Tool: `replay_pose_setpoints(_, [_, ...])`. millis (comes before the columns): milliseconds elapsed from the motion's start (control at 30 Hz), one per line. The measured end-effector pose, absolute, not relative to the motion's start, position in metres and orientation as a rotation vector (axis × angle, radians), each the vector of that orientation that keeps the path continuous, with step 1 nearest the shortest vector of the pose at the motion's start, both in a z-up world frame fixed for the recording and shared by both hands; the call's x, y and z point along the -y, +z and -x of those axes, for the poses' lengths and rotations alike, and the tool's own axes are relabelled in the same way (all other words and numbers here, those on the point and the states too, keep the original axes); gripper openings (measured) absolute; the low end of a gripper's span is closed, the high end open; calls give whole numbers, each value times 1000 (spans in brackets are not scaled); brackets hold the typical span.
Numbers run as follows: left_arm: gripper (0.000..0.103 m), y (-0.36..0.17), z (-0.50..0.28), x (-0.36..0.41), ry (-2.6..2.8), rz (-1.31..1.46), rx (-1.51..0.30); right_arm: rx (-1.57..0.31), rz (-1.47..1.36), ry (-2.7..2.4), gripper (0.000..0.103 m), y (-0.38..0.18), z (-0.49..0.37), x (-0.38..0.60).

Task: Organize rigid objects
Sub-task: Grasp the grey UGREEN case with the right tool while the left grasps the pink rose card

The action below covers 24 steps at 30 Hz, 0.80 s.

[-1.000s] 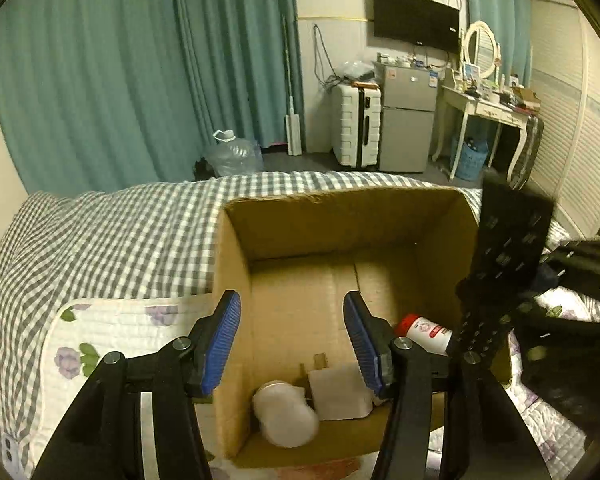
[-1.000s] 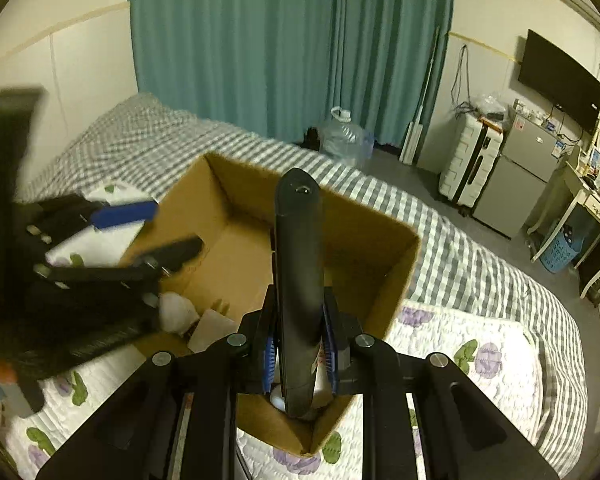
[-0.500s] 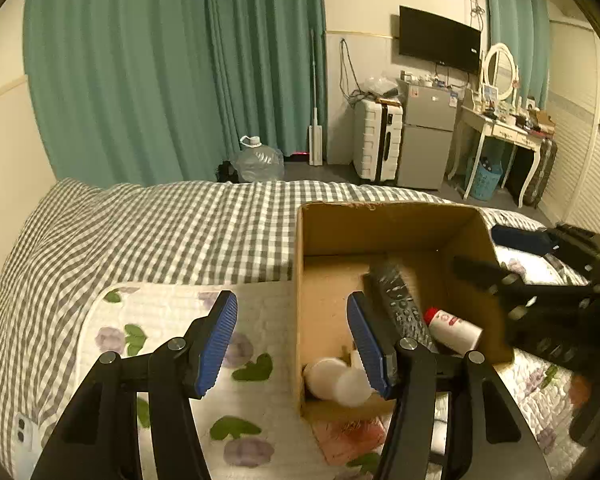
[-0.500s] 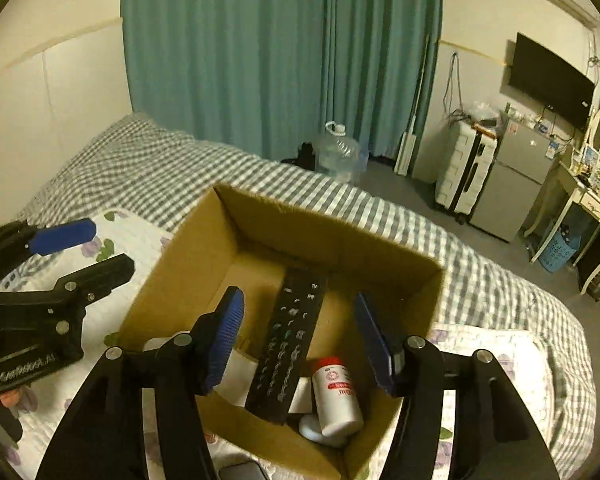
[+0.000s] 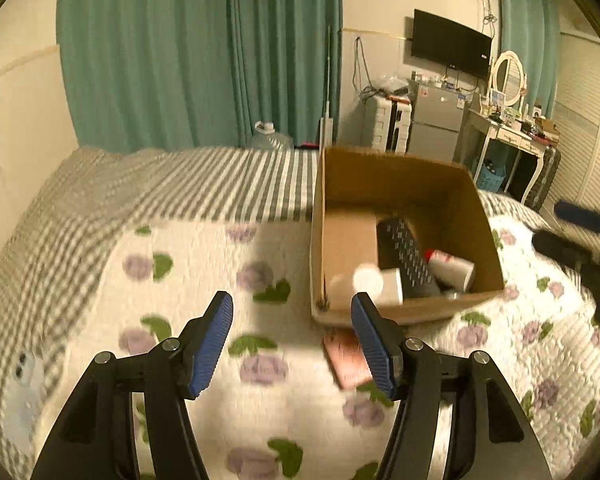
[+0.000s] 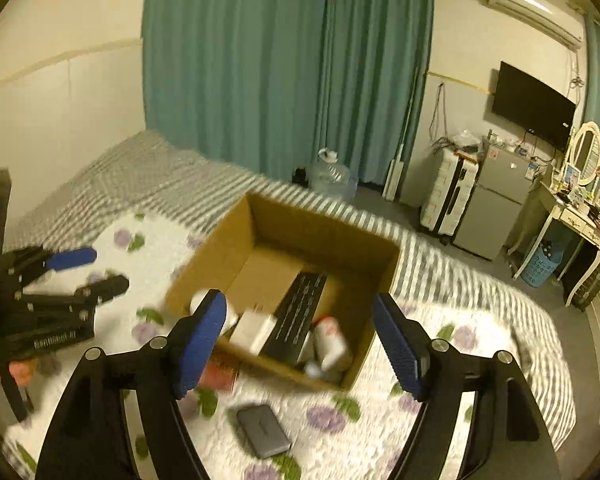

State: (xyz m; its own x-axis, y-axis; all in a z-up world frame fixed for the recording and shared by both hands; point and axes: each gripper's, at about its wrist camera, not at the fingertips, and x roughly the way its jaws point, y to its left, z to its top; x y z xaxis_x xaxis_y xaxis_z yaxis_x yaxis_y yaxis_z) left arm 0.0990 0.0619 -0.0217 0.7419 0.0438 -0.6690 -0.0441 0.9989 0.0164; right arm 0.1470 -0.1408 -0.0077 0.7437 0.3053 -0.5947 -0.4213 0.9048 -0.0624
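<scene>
An open cardboard box stands on the bed. In it lie a black remote control, a white bottle with a red cap, a white block and a round white container. My left gripper is open and empty, held left of and before the box; it also shows in the right wrist view. My right gripper is open and empty above the box's near side; it also shows in the left wrist view.
A pink flat object lies on the flowered quilt by the box's near corner. A small grey device lies in front of the box. A light phone lies at the quilt's left edge. Curtains, fridge and desk stand behind.
The right gripper opened and let the remote drop into the box, then drew back. The left gripper pulled back and to the left, away from the box.
</scene>
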Motion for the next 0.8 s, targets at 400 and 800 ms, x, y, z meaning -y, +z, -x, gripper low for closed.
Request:
replay_pose_setpoints(400, [65, -115, -102, -43, 33, -74, -915, -966, 297, 490, 75, -160, -156, 124])
replay_pose_setpoints(800, [65, -126, -113, -10, -28, -78, -970, -912, 258, 372, 42, -173, -146, 150])
